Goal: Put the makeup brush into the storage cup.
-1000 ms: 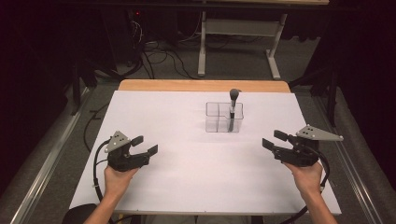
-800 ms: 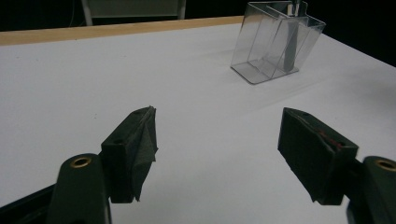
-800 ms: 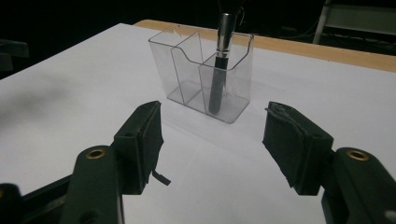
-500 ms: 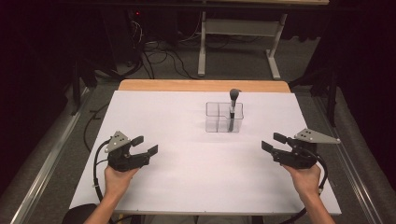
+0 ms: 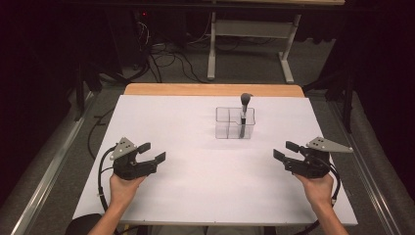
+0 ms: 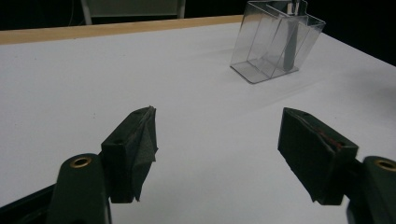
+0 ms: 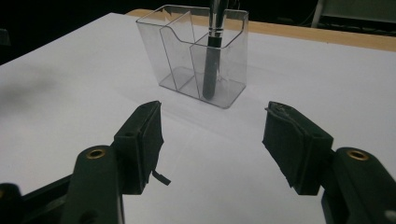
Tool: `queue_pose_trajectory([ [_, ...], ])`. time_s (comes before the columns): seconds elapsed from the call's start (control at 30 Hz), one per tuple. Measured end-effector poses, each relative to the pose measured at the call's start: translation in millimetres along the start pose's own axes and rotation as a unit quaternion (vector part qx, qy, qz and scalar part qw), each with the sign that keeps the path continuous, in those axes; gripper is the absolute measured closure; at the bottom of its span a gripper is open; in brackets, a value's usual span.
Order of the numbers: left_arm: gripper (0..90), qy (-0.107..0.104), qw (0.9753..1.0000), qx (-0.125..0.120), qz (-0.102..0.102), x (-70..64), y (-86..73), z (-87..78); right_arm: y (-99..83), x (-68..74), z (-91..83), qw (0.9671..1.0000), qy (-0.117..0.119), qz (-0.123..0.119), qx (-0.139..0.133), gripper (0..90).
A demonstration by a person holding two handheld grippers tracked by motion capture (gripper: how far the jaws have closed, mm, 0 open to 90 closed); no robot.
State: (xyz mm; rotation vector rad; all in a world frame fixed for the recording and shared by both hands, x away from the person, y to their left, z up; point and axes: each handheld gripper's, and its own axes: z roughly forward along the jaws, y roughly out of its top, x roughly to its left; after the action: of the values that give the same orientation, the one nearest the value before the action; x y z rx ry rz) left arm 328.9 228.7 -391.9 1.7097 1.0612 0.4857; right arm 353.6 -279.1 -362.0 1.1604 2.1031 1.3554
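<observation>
Two tools, my left tool (image 5: 152, 152) and right tool (image 5: 287, 150), rest spread and empty on the white tabletop (image 5: 195, 186), well short of the clear organizer (image 5: 235, 123) holding an upright brush (image 5: 244, 105).

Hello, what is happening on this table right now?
A person holds a black two-jaw tool in each hand over a white table. The left tool and the right tool are both open and hold nothing. Between them, farther back, stands a clear plastic divided holder with a dark, silver-topped brush upright in its right compartment.
</observation>
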Motion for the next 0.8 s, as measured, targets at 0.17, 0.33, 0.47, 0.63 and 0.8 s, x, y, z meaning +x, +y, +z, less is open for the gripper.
queue_pose_trajectory([
  [0.17, 28.3, 0.000, 1.0000, 0.000, 0.000, 0.4, 0.0, 0.3, -4.3, -1.9, 1.9, 1.0000, -0.004, 0.004, 0.001, 39.2],
  [0.33, 28.3, 0.000, 1.0000, 0.000, 0.000, 0.0, 0.0, -0.1, -8.1, -3.6, 4.4, 0.9999, -0.008, 0.008, 0.002, 39.2],
  [0.47, 28.3, 0.001, 1.0000, 0.000, -0.001, 0.5, 0.1, 0.0, -10.6, -3.0, 6.0, 0.9999, -0.009, 0.008, 0.002, 39.3],
  [0.63, 28.2, 0.002, 1.0000, -0.003, -0.003, 1.0, 0.3, -1.0, -13.4, -2.9, 7.0, 0.9999, -0.010, 0.011, 0.000, 39.3],
  [0.8, 28.2, 0.002, 1.0000, -0.003, -0.004, 1.5, 0.2, -0.5, -17.0, -4.1, 8.5, 0.9998, -0.011, 0.015, 0.001, 39.3],
])
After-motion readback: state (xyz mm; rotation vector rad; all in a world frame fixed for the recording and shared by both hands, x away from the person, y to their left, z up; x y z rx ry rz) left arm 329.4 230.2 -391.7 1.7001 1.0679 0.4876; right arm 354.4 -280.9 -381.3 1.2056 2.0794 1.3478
